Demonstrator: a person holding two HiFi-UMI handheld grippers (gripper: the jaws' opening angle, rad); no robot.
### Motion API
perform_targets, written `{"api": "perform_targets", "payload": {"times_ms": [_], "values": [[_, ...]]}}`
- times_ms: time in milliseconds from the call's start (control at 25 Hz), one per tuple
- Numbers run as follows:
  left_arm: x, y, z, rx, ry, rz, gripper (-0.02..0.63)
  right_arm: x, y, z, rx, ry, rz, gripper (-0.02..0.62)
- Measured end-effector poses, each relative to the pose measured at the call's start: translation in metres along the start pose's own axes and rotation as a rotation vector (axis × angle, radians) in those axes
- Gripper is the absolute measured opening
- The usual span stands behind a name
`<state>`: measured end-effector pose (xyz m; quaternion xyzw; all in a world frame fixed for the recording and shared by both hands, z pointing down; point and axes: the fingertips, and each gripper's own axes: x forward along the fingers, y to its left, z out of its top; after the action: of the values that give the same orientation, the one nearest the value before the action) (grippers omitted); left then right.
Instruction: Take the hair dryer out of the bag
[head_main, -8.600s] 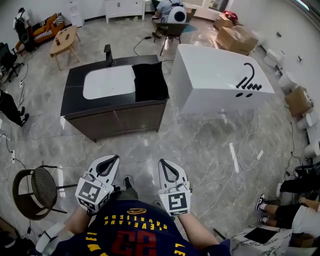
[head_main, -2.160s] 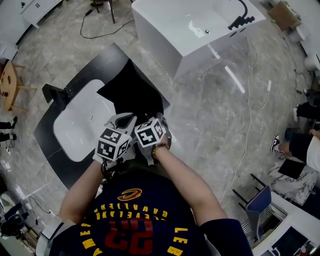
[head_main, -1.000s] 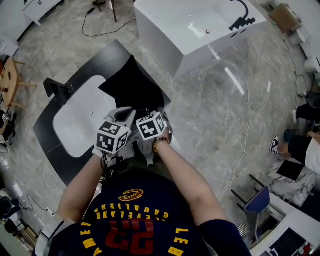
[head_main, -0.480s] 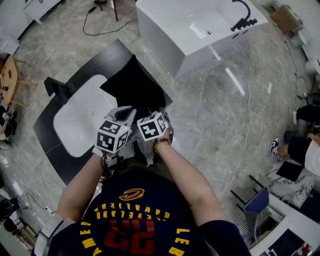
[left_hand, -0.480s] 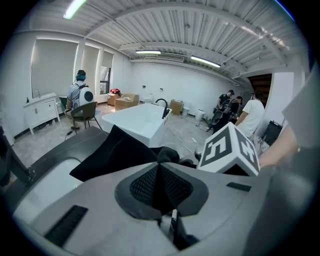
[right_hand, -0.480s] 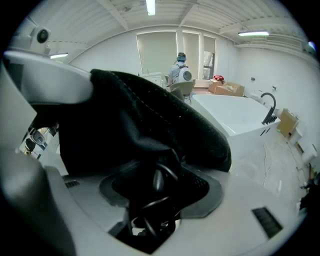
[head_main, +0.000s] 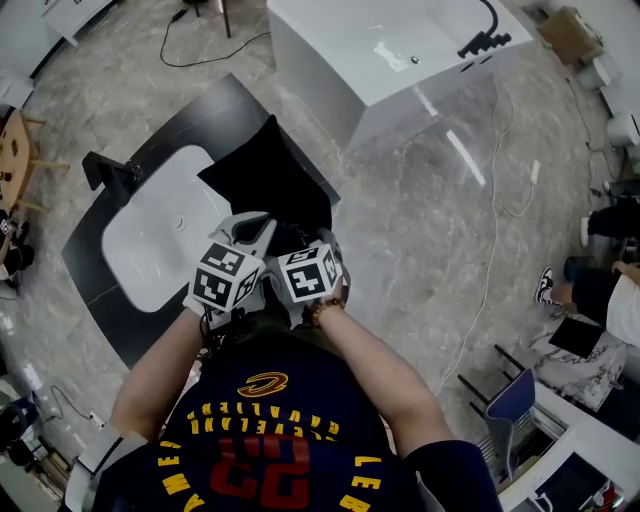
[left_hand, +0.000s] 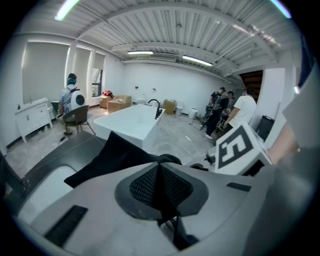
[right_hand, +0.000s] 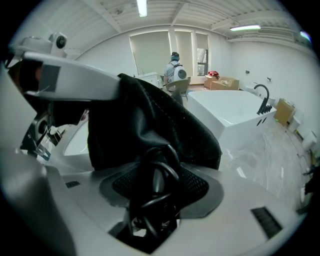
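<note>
A black bag (head_main: 268, 178) lies on the black countertop (head_main: 108, 305) to the right of the sink. Both grippers meet at its near end. My left gripper (head_main: 247, 226) is shut on a thin fold of the bag's black cloth (left_hand: 161, 192); the bag (left_hand: 112, 156) spreads out behind it. My right gripper (head_main: 306, 240) has just been closing, and a bundle of looped black cord (right_hand: 154, 187) is pinched between its pads. Black bag cloth (right_hand: 145, 117) drapes over the cord. The hair dryer's body is hidden.
A white sink basin (head_main: 158, 232) with a black faucet (head_main: 108, 172) fills the counter's left part. A white bathtub (head_main: 395, 50) stands beyond. A white cable (head_main: 492, 262) trails over the marble floor, and people (head_main: 608, 290) sit at the right edge.
My right gripper has drawn back a little toward me, with the cord between its jaws. The left gripper has stayed on the bag's edge.
</note>
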<state>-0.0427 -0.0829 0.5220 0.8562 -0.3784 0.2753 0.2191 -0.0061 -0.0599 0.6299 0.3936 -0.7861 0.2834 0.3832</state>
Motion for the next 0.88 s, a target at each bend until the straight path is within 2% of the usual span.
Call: {"api": "perform_targets", "payload": {"times_ms": [80, 160, 200, 320, 440, 520, 680, 880], "values": [[-0.003, -0.025, 0.004, 0.080, -0.024, -0.064, 0.014, -0.001, -0.002, 0.004, 0.039, -0.048, 0.032, 0.236], [-0.005, -0.041, 0.008, 0.127, -0.056, -0.089, 0.015, -0.003, -0.006, 0.010, 0.049, -0.087, 0.046, 0.235], [-0.006, -0.042, 0.008, 0.115, -0.067, -0.091, 0.015, -0.001, -0.008, 0.014, 0.038, -0.102, 0.047, 0.235], [-0.011, -0.028, 0.008, 0.008, -0.085, -0.092, 0.017, 0.009, -0.010, 0.028, -0.013, -0.137, 0.046, 0.233], [-0.015, -0.010, 0.007, 0.020, -0.067, -0.041, 0.017, 0.017, -0.007, 0.051, -0.056, -0.153, 0.051, 0.233], [-0.011, 0.001, 0.003, 0.014, -0.047, -0.002, 0.016, 0.024, -0.006, 0.059, -0.084, -0.125, 0.045, 0.233], [0.000, 0.012, -0.013, -0.019, 0.008, 0.031, 0.016, 0.026, -0.005, 0.039, -0.088, -0.018, 0.052, 0.233], [0.006, -0.004, -0.019, -0.011, 0.012, -0.026, 0.015, 0.002, -0.007, 0.006, -0.076, 0.016, 0.054, 0.233]]}}
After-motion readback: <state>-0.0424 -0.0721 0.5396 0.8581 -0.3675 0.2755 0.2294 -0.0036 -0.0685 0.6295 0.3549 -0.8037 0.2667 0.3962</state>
